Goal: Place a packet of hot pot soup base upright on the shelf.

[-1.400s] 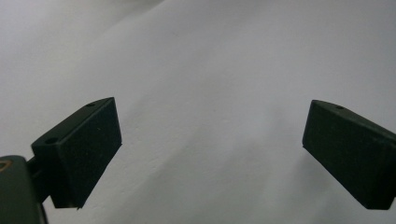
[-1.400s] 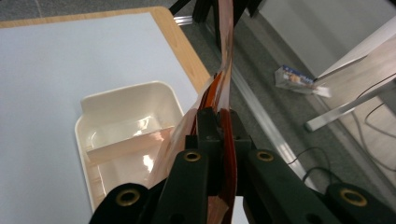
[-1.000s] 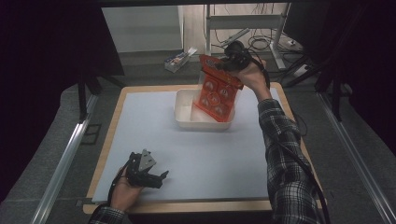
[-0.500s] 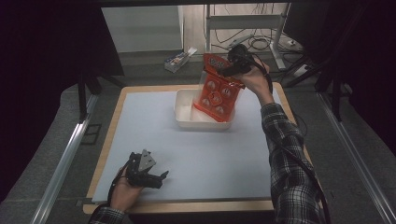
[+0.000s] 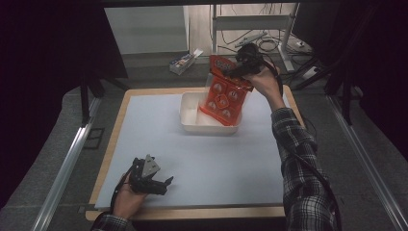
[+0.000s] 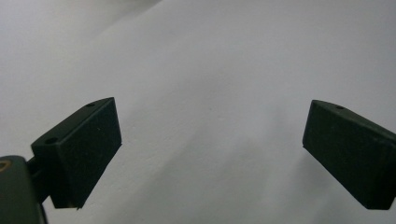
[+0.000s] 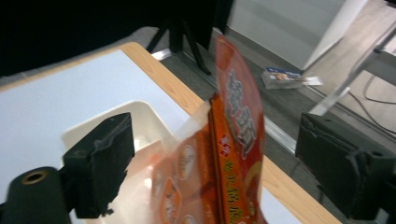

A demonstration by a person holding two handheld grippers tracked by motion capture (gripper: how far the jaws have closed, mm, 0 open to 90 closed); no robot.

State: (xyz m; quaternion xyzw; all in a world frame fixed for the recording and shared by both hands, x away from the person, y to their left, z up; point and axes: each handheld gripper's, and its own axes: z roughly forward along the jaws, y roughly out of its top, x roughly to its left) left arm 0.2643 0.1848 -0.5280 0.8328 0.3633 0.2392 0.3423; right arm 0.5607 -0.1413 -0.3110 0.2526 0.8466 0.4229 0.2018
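Note:
An orange snack bag stands tilted with its bottom in the white tray at the back middle of the table. My right gripper is at the bag's top edge. In the right gripper view its jaws stand wide apart on either side of the bag, not pressing it, and the tray lies below. My left gripper rests near the table's front left, open over the bare white mat, with nothing between its fingers.
A white mat covers the wooden table. A small printed box lies on the floor beyond the far edge. Metal stand legs and cables are behind the table at the right.
The right hand has shifted the bag's top a little to the right and upright over the tray. The left gripper has stayed where it was.

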